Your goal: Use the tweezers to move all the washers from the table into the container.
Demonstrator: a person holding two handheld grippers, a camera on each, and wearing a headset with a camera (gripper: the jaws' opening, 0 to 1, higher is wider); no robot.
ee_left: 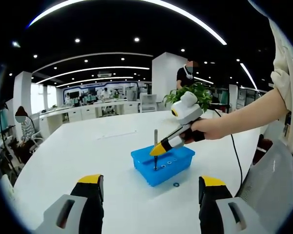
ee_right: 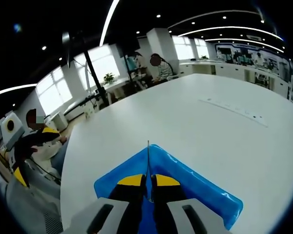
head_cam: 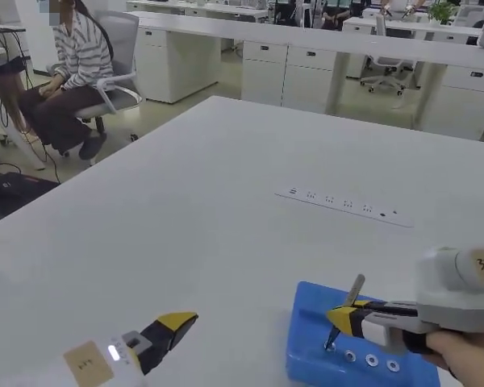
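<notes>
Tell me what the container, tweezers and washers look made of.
Container: likely plastic, uniform bright blue with a soft sheen. Tweezers: probably metal, a thin grey shiny strip. Washers: pale silvery rings, perhaps metal; too small to be sure.

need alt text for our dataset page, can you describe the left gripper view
A hand-held yellow-tipped right gripper pinches thin metal tweezers upright, tips down inside a blue plastic container on a white table. One small metal washer lies on the table just outside it; the left gripper is open.
</notes>
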